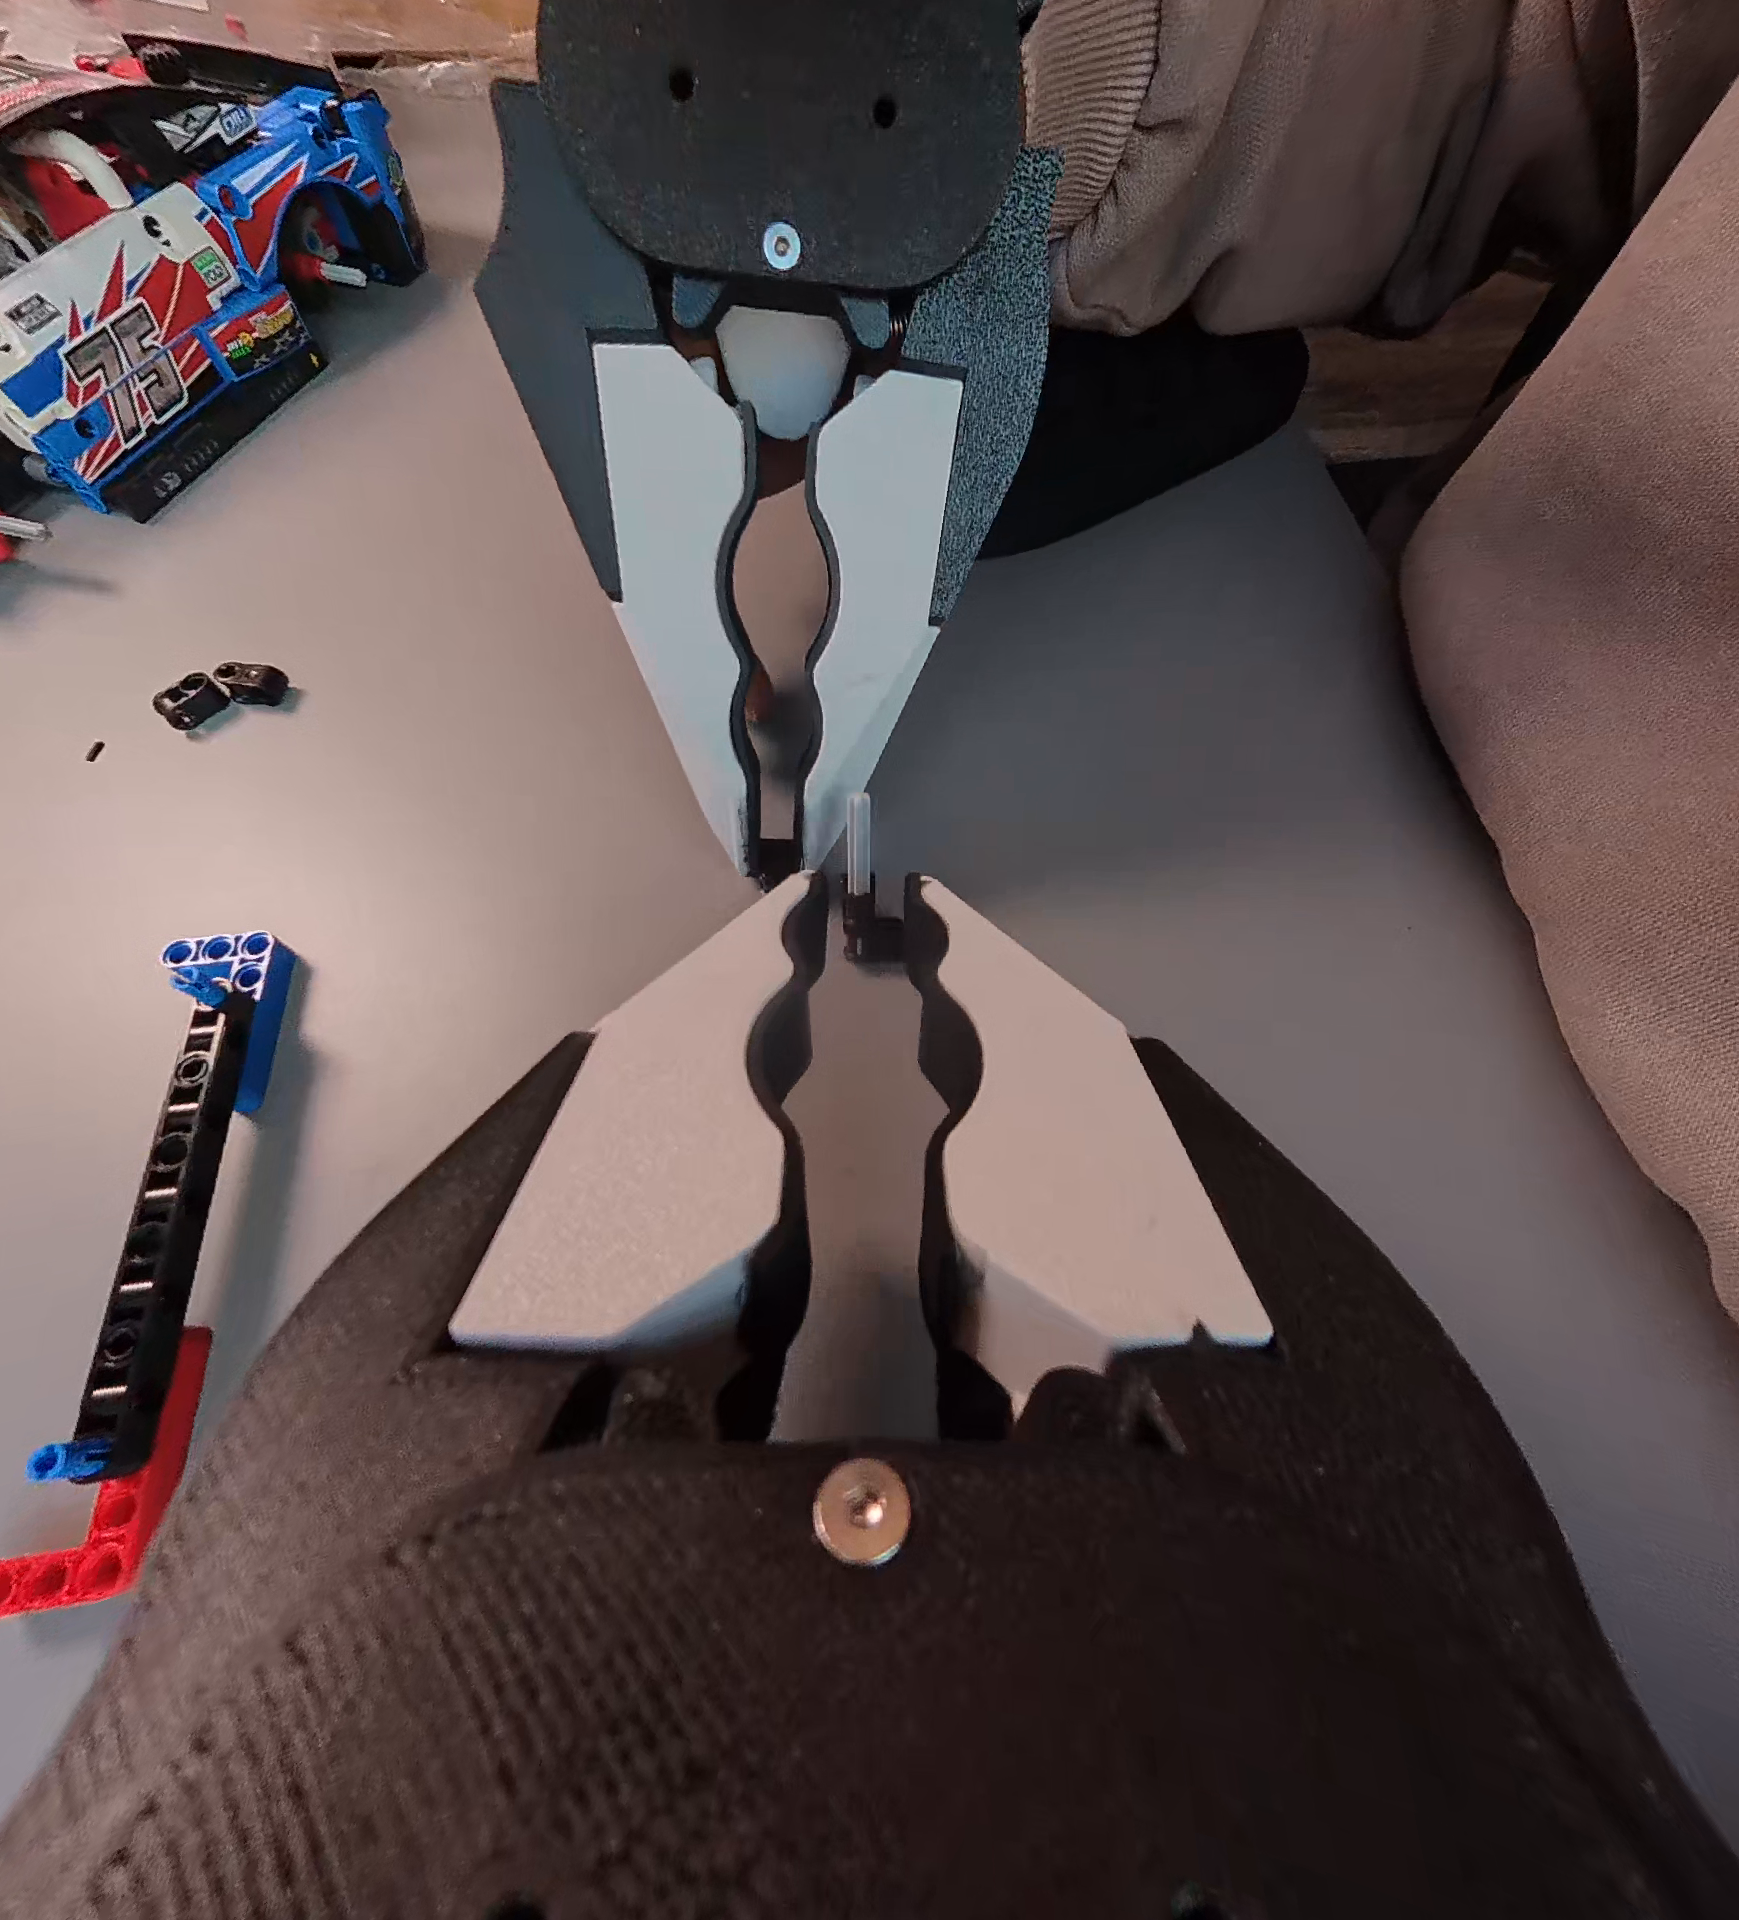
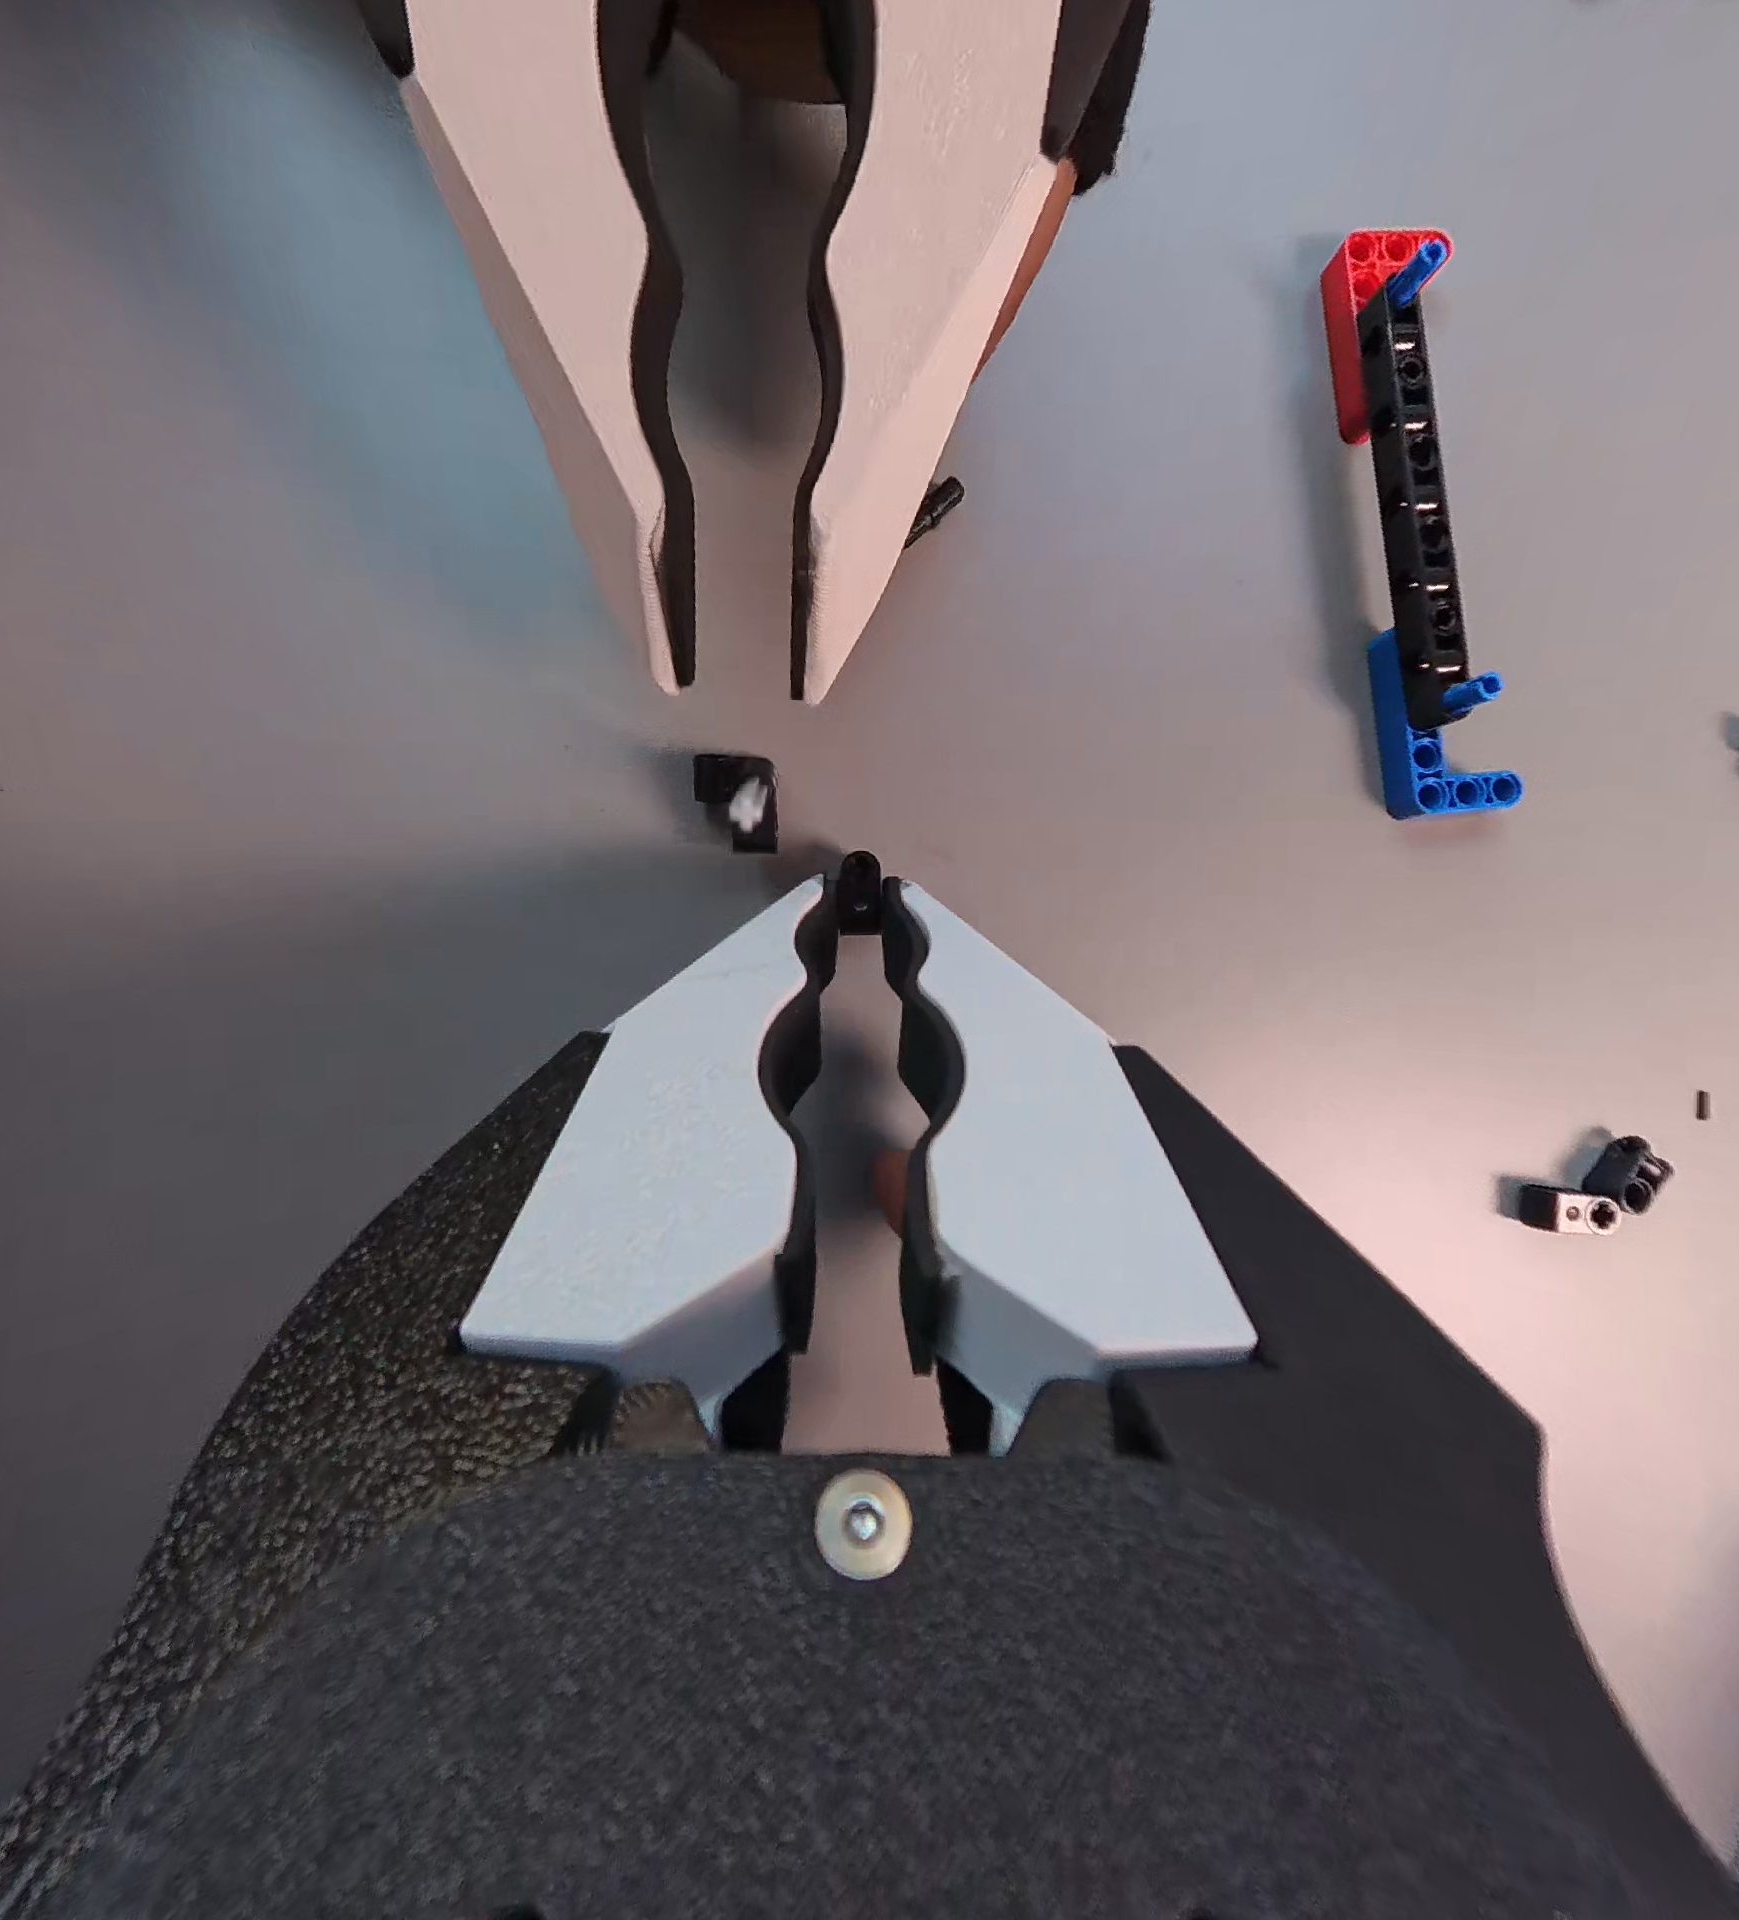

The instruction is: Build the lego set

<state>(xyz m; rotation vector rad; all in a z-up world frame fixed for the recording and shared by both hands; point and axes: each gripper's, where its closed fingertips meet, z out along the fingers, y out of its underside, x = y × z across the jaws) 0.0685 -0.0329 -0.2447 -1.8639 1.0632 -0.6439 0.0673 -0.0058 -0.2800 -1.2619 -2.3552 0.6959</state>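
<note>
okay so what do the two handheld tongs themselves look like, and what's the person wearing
Both the left tongs and right tongs match: pale grey wedge-shaped fingers lined with wavy black pads, set in a rough black printed body with a silver screw at its centre. No cables visible. The person wears a loose brown sleeve.

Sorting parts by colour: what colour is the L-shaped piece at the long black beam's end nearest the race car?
Blue L-shaped piece, clearest in the left wrist view.

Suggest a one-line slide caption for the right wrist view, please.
Right gripper pinches a small black connector facing the open left gripper, black piece lying between.
</note>
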